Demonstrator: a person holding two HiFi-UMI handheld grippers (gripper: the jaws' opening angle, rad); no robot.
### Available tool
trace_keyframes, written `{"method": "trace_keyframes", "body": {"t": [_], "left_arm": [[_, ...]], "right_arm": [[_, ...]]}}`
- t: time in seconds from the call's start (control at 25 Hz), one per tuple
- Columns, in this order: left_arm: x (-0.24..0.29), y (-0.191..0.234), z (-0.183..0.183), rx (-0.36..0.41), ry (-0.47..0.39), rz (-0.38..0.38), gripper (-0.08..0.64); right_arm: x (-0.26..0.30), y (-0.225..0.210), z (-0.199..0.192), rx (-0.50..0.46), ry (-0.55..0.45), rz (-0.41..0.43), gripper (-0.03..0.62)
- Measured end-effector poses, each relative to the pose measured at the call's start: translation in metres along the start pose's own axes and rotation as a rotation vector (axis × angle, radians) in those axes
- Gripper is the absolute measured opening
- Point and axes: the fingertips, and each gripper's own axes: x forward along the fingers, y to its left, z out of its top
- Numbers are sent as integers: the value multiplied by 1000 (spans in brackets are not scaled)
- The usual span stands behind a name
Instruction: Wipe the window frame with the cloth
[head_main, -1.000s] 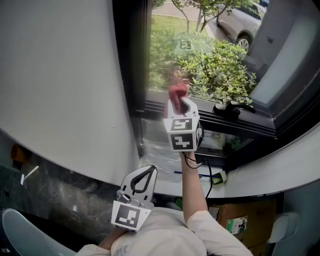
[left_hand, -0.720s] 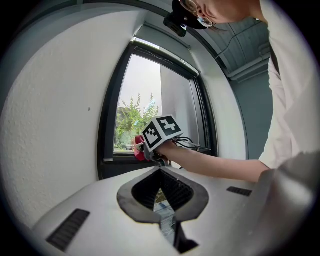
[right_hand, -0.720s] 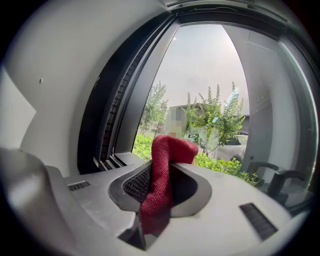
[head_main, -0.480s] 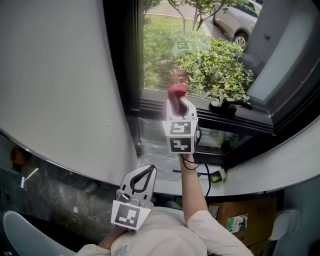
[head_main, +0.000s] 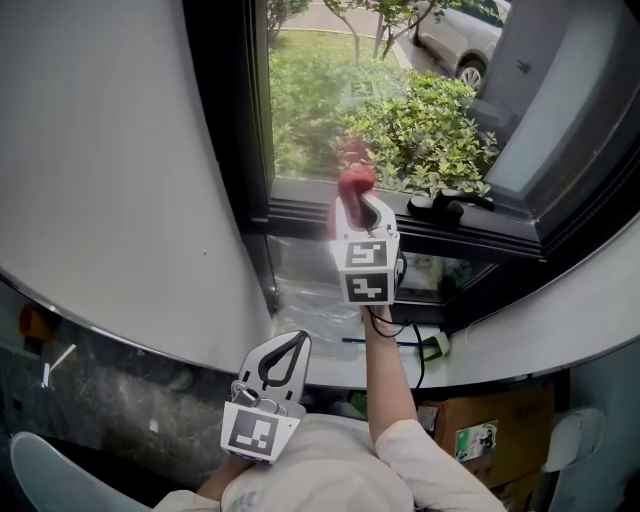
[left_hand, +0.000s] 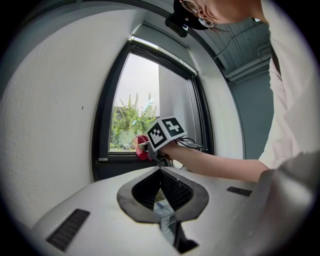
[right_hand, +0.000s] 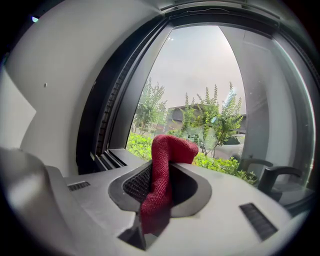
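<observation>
A red cloth (head_main: 355, 183) (right_hand: 165, 165) is clamped in my right gripper (head_main: 358, 200) (right_hand: 170, 161), which is shut on it. Its bunched top pokes out past the jaw tips, at the lower rail of the dark window frame (head_main: 300, 213) (right_hand: 107, 142). In the left gripper view the cloth (left_hand: 142, 148) shows beside the marker cube, in front of the frame (left_hand: 101, 150). My left gripper (head_main: 297, 341) (left_hand: 160, 170) hangs low near the person's body, shut with nothing in it.
A black window handle (head_main: 450, 205) (right_hand: 270, 175) sits on the rail right of the cloth. The opened sash (head_main: 560, 110) angles in at the right. A white wall (head_main: 100, 150) lies to the left. Plastic film (head_main: 305, 280) and a cardboard box (head_main: 480, 432) sit below the sill.
The right gripper and cloth have slid a little to the right along the lower rail, toward the handle. The left gripper has stayed in place.
</observation>
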Motion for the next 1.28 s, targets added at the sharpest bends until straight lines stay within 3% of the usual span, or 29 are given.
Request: {"method": "trace_keyframes", "body": {"t": [1.28], "left_arm": [[12, -16, 1, -6, 1, -54, 8]], "right_arm": [[-16, -39, -13, 18, -1, -21, 94]]}}
